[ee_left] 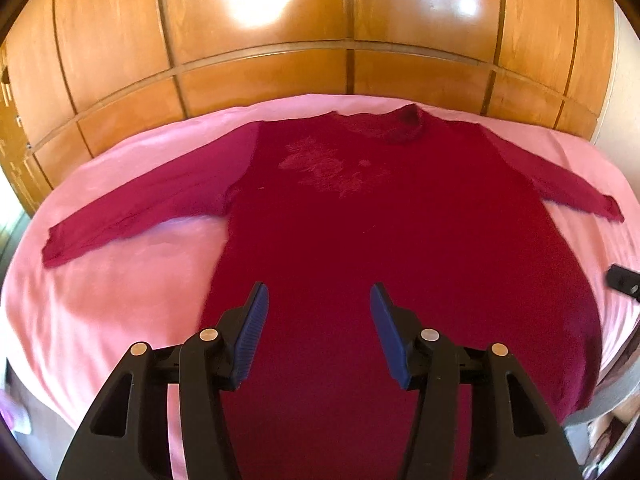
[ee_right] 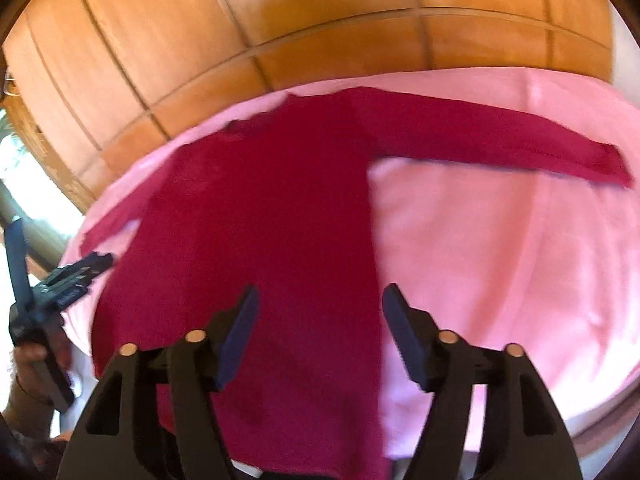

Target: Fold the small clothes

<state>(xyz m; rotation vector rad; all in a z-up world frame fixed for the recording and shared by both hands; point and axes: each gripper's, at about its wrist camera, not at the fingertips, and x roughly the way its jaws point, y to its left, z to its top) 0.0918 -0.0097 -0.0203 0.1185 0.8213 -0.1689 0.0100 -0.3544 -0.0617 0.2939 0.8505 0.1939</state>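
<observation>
A dark red long-sleeved shirt [ee_left: 360, 208] lies flat on a pink sheet [ee_left: 120, 280], collar at the far side, both sleeves spread out. It also shows in the right wrist view [ee_right: 260, 220]. My left gripper [ee_left: 318, 294] is open and empty above the shirt's lower middle. My right gripper [ee_right: 320, 296] is open and empty above the shirt's lower right part, near its right side edge. The left gripper [ee_right: 92, 264] also shows at the left of the right wrist view, held in a hand.
A wooden panelled wardrobe [ee_left: 320, 40] stands behind the bed. The pink sheet [ee_right: 500, 260] extends to the right of the shirt. The bed's near edge curves along the bottom right. A small black part [ee_left: 622, 282] shows at the right edge.
</observation>
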